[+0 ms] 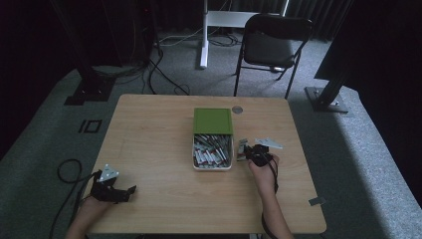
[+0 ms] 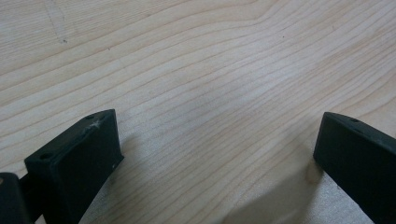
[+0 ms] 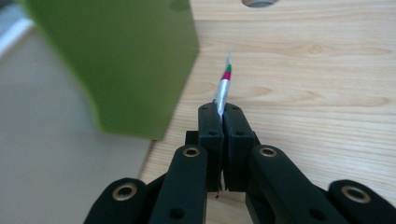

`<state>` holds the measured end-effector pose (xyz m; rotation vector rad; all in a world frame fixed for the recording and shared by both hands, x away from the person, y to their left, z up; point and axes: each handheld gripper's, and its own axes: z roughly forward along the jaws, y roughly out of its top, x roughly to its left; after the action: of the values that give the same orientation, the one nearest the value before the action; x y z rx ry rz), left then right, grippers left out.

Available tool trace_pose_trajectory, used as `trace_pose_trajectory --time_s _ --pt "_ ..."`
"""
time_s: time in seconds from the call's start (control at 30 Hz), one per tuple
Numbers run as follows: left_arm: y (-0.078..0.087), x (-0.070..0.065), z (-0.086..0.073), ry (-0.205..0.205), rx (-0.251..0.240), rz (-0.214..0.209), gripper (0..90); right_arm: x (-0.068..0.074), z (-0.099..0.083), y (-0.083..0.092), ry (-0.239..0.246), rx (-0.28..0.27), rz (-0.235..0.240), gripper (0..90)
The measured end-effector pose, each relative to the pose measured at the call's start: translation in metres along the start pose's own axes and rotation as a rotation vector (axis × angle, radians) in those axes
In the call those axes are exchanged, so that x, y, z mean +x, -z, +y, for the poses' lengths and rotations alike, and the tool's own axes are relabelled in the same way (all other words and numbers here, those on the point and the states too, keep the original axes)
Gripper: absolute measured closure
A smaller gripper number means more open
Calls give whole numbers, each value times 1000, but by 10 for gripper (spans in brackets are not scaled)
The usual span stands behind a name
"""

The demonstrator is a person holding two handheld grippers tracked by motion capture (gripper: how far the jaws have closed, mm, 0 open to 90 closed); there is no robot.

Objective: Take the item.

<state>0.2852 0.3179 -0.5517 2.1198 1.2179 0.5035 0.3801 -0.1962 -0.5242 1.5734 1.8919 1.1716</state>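
Right gripper view: right tongs [image 3: 223, 114] pinch a silver packet [image 3: 224, 88].

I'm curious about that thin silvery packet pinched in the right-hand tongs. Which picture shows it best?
The right gripper view: the silvery packet stands close up, with its red and green band, clamped between the shut right tongs. In the high view the right tongs are small beside the box, and the packet is hard to tell. The left gripper view looks at the table.
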Motion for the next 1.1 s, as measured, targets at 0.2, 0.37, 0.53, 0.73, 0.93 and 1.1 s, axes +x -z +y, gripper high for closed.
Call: trace_pose_trajectory --time_s 0.2,0.37,0.53,0.73,0.93,1.1 --pt "0 0 0 -2 0 0 14 -12 -4 -5 -4 23 0 847" --pt "0 0 0 -1 0 0 14 -14 -8 -11 2 32 11 818" --pt "0 0 0 -1 0 0 14 -16 -12 -20 26 68 8 735" --pt "0 0 0 -2 0 0 14 -26 -16 -18 35 68 -9 546" --pt "0 0 0 -1 0 0 14 -37 -16 -6 46 66 -40 451" --pt "0 0 0 -1 0 0 14 -48 -18 4 49 65 -69 406"
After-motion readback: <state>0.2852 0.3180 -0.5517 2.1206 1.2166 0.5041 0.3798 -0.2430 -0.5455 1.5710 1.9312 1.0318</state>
